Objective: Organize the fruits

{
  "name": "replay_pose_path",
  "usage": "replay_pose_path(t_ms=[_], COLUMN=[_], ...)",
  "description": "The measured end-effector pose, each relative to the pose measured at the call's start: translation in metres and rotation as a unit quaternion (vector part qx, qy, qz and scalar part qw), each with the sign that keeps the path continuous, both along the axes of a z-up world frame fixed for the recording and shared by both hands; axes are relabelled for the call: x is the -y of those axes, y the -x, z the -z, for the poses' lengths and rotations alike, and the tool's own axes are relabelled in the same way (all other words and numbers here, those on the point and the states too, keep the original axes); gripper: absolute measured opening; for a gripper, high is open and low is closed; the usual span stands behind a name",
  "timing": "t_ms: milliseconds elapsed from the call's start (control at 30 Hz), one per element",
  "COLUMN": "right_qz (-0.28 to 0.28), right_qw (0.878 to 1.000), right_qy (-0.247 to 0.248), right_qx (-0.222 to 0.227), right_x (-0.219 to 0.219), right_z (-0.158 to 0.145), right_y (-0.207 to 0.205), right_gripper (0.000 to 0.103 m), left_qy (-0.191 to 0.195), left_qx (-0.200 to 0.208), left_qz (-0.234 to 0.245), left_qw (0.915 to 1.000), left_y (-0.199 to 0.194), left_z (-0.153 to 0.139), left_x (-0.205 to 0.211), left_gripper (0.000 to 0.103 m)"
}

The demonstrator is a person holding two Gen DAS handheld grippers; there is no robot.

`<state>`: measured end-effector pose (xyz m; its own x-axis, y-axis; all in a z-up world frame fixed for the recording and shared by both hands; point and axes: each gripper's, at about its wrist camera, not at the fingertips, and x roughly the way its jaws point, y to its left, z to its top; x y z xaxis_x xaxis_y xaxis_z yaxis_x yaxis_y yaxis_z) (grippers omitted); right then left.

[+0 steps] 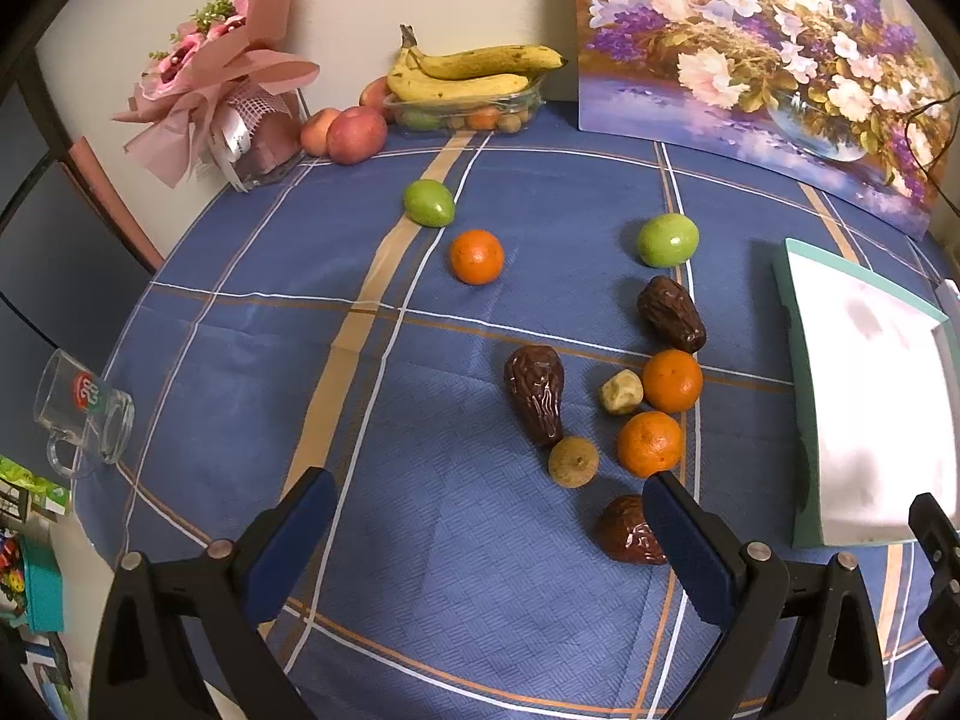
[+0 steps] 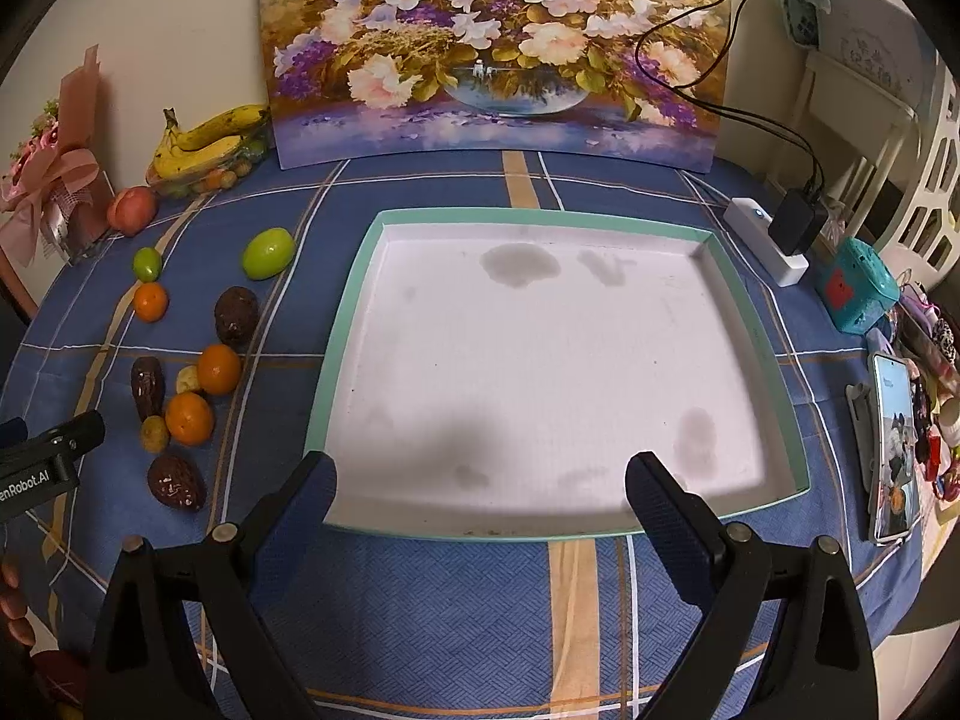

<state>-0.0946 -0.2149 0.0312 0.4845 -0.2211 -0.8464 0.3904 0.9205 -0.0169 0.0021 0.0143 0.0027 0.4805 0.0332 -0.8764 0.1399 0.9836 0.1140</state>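
The left tongs (image 1: pixel 489 507) are hanging above the table with their two blue-padded fingers (image 1: pixel 297 534) spread wide apart, gripping nothing. The right tongs (image 2: pixel 480 489) are likewise gaping wide, fingers (image 2: pixel 666 510) apart and holding nothing. In the right wrist view, the person's fingertips (image 2: pixel 15 606) are showing at the left edge beside the left tongs' black body.

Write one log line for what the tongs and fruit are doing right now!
left tongs: open, over the cloth by the loose fruit | right tongs: open, over tray | tray: no fruit inside | oranges: on cloth
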Motion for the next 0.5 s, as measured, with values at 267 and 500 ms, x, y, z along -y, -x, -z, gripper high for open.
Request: replay_pose_path(t_ms=[267, 500], right_qz=[0.0, 0.0], right_qw=[1.0, 1.0], right_qy=[0.002, 0.001], right_qx=[0.001, 0.0], right_x=[0.0001, -0.0003], right_z=[-0.0005, 0.0], right_y=[0.0, -0.0007], right_gripper=[0.097, 0.097], left_qy=[0.001, 0.002], left_qx=[0.002, 0.003], left_qz=[-0.003, -0.004], left_qw=[1.0, 1.0], left_y=[0.001, 0.0015], left_z=[0.001, 0.001], left_x=[-0.0021, -0.0034], left_gripper=[0.103, 0.103])
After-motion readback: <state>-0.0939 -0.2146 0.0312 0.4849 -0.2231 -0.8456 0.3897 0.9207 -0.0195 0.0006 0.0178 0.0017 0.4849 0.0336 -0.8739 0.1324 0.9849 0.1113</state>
